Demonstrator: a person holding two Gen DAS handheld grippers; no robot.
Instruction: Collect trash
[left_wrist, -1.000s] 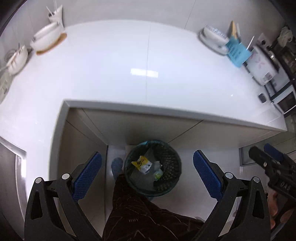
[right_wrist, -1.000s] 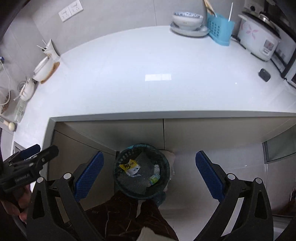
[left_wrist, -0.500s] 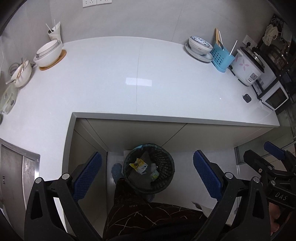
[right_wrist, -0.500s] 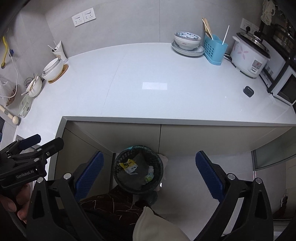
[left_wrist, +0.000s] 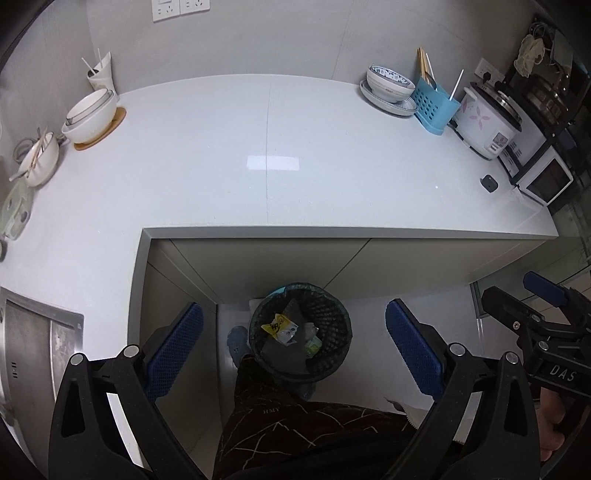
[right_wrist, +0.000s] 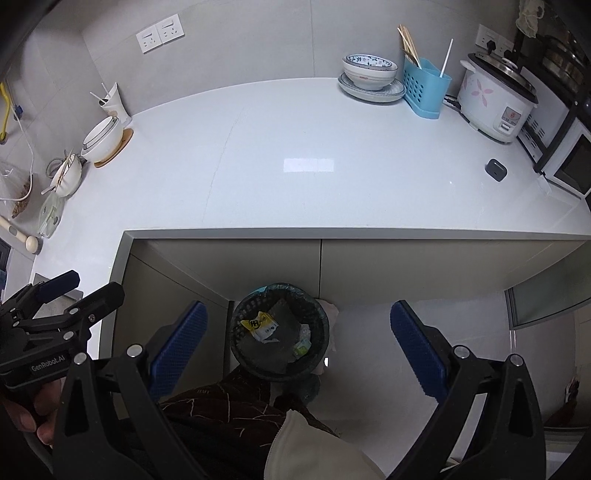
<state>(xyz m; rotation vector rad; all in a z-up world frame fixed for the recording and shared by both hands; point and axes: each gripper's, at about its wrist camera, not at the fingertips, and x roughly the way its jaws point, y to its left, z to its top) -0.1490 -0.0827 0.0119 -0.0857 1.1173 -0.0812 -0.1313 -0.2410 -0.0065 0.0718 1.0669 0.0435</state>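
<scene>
A black mesh trash bin (left_wrist: 332, 354) stands on the floor below the counter edge, also in the right wrist view (right_wrist: 314, 354). Inside lie a yellow-and-white wrapper (left_wrist: 279, 326) and other scraps; the wrapper also shows in the right wrist view (right_wrist: 260, 326). My left gripper (left_wrist: 295, 347) is open and empty, high above the bin. My right gripper (right_wrist: 297, 349) is open and empty, also high above it. Each gripper shows at the edge of the other's view, the right one in the left wrist view (left_wrist: 535, 317) and the left one in the right wrist view (right_wrist: 59, 299).
A white L-shaped counter (left_wrist: 258, 166) carries bowls (left_wrist: 88, 114) at left, a bowl on plates (left_wrist: 388, 88), a blue utensil holder (left_wrist: 434, 105), a rice cooker (left_wrist: 487, 125) and a small dark object (left_wrist: 489, 182) at right. A sink (left_wrist: 26, 350) is at left. The person's legs (left_wrist: 295, 424) are below.
Both grippers have risen and drawn back from the counter; the bin looks smaller and more of the wall and counter shows. Both stay open.
</scene>
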